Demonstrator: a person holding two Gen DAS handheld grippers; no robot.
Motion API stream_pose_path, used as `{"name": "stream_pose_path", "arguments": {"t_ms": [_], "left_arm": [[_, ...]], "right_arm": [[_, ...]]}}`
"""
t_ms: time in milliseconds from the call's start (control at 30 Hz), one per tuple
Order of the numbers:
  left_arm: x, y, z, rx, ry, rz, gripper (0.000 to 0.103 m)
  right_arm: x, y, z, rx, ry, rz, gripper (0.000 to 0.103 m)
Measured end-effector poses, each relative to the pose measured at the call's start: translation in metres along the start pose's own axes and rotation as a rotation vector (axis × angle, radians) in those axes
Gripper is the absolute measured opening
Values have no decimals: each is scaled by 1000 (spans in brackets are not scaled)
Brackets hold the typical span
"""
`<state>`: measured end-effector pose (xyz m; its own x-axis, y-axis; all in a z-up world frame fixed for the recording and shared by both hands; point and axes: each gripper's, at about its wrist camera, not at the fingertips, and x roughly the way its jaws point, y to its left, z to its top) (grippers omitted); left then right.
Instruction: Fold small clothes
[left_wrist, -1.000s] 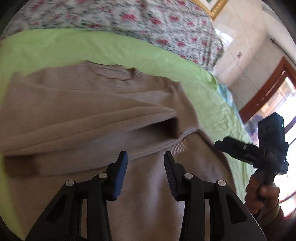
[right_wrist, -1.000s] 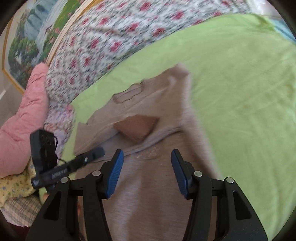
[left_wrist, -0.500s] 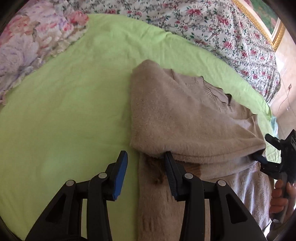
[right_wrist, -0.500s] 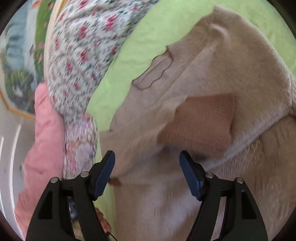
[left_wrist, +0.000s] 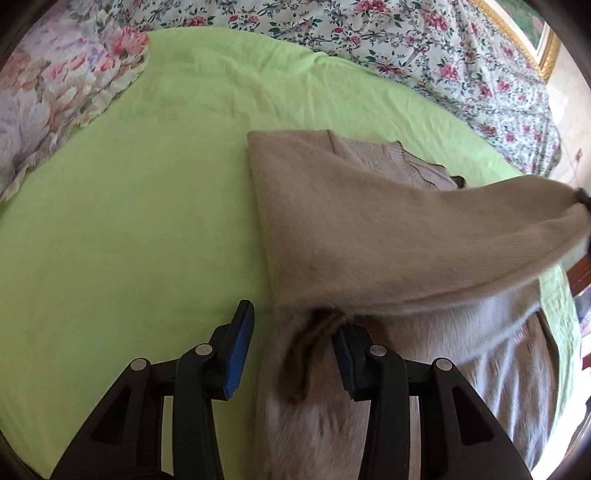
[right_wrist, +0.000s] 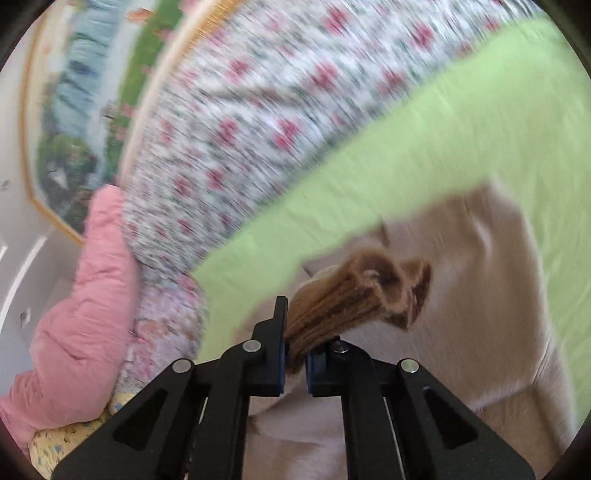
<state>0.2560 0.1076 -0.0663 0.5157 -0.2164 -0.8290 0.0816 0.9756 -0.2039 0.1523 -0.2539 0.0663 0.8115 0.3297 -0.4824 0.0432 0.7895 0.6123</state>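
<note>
A: How did the jaws stand?

B: The right gripper (right_wrist: 294, 363) had just snapped its jaws onto the cuff (right_wrist: 354, 295); the left gripper (left_wrist: 291, 350) hung half-spread, gripping nothing.

A: And the sweater (left_wrist: 369, 229)?

B: On the bed (left_wrist: 147, 221), soft, light and floppy. Ribbed cuffs and hems seemed the firmest holds.

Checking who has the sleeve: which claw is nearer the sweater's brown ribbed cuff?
Right. The right claw is shut on the brown ribbed cuff, which is bunched between its pads. The left claw is open over the sweater's folded left edge, gripping nothing.
</note>
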Motion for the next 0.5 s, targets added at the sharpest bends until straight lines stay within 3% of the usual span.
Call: {"name": "stream_pose_path", "arguments": {"t_ms": [167, 267, 333, 500], "left_arm": [[6, -14, 12, -5, -49, 153, 42], [-12, -7, 6, -72, -116, 135, 43], [-15, -7, -2, -74, -124, 143, 43], [-9, 7, -14, -107, -79, 98, 42]], "right_arm": [[-4, -9, 0, -22, 13, -51, 9], [-11, -16, 0, -34, -13, -31, 9], [-13, -16, -5, -98, -19, -76, 9], [19, -64, -31, -103, 118, -233, 9]]}}
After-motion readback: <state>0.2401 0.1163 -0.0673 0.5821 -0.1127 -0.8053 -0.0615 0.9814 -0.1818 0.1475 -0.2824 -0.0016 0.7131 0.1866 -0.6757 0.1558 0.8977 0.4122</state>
